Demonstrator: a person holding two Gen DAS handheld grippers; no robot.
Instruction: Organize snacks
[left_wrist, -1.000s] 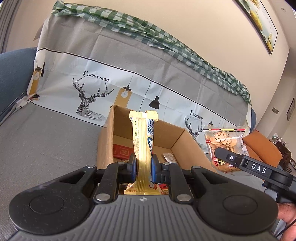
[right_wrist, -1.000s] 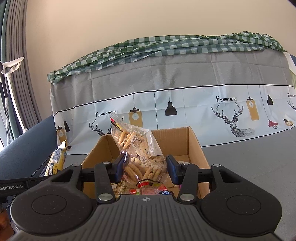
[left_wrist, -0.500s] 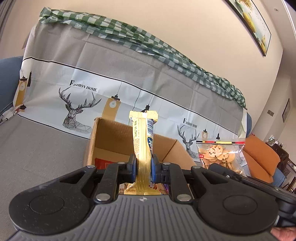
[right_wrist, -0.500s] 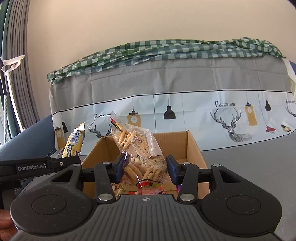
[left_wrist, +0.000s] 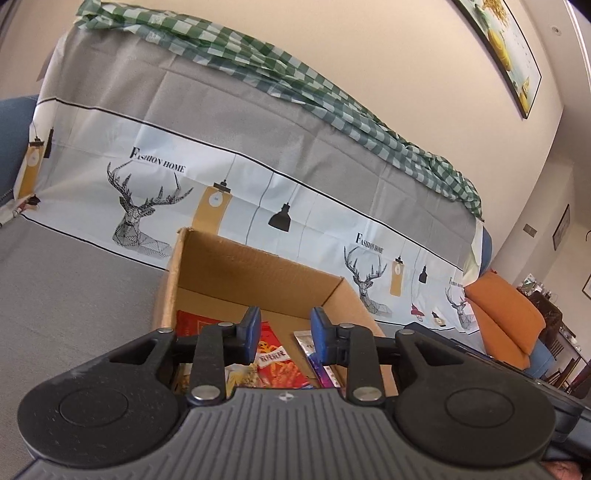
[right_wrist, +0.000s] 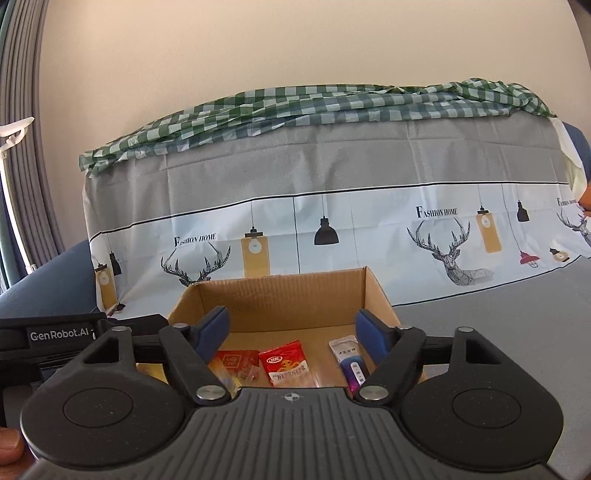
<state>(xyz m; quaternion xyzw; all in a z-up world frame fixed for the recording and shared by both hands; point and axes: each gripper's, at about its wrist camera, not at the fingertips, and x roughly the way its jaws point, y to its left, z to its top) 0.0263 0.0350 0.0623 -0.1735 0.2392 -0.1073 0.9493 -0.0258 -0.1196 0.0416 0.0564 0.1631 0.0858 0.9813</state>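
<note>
- Right now the left hand-held gripper is hovering over the open cardboard box, its 2 blue pads standing apart with nothing between them.
- Beside it, the right hand-held gripper is hanging above the same box, its pads spread wider still and likewise gripping nothing.
- Down in the box, several snack packets are lying flat on the bottom: a red packet with an orange cartoon figure near the middle, a darker red packet just to its left, and a silver-and-purple sachet toward the right wall.
- From the left side, the red cartoon packet and the purple sachet are showing between the fingers.
- Part of the left tool, marked GenRobot.AI, is poking in at the edge of the right wrist view.
- Behind the box, a grey cover printed with deer and lamps is draping a raised surface, and a green checked cloth is lying along its top.
</note>
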